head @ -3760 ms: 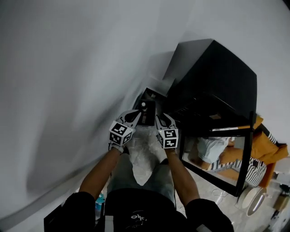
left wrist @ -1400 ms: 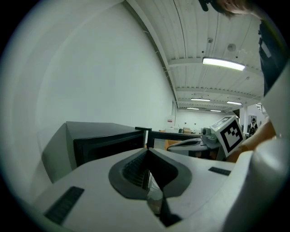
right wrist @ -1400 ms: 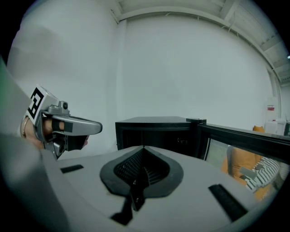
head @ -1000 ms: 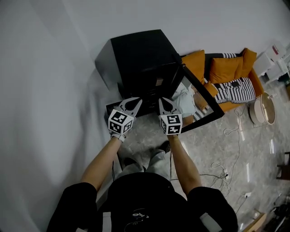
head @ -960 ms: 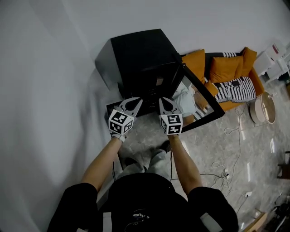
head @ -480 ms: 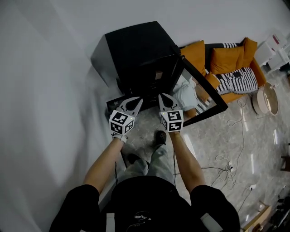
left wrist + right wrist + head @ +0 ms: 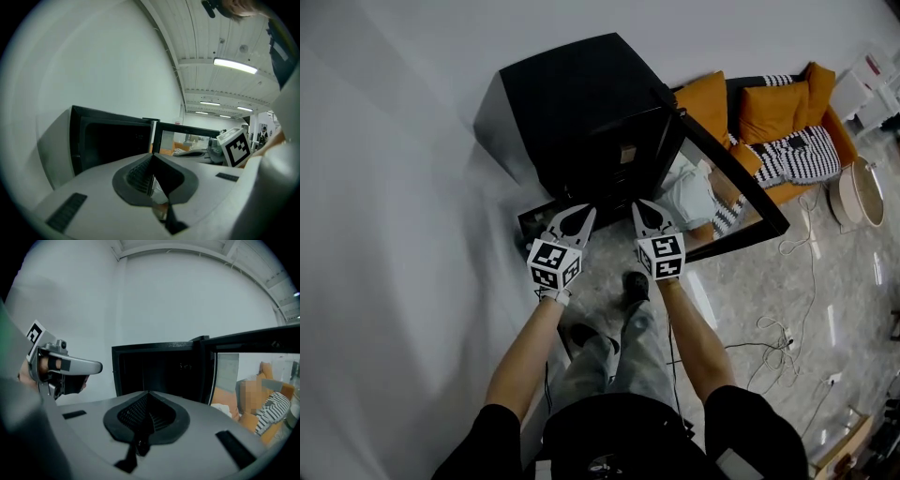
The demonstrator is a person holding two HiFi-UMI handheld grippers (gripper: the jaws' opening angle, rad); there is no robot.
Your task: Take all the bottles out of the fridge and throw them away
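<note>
The black fridge [image 7: 581,112] stands against the white wall with its glass door [image 7: 727,192] swung open to the right. Its inside is dark in every view and I make out no bottle. My left gripper [image 7: 583,214] and right gripper [image 7: 641,208] hang side by side just in front of the fridge opening, both shut with nothing between the jaws. In the left gripper view the left gripper [image 7: 152,158] points at the fridge [image 7: 110,145] and the door [image 7: 187,138]. The right gripper [image 7: 147,397] faces the dark opening [image 7: 159,369], with the left gripper [image 7: 63,369] beside it.
A low black box [image 7: 539,223] lies on the floor at the fridge's left foot. The person's shoes [image 7: 633,286] stand on the grey stone floor. Behind the door is an orange sofa [image 7: 769,117] with striped cushions. Cables [image 7: 787,328] trail across the floor at right.
Both grippers have sunk a little in front of the fridge, side by side and still shut. The head view has shifted, so fridge and door sit slightly higher in the picture.
</note>
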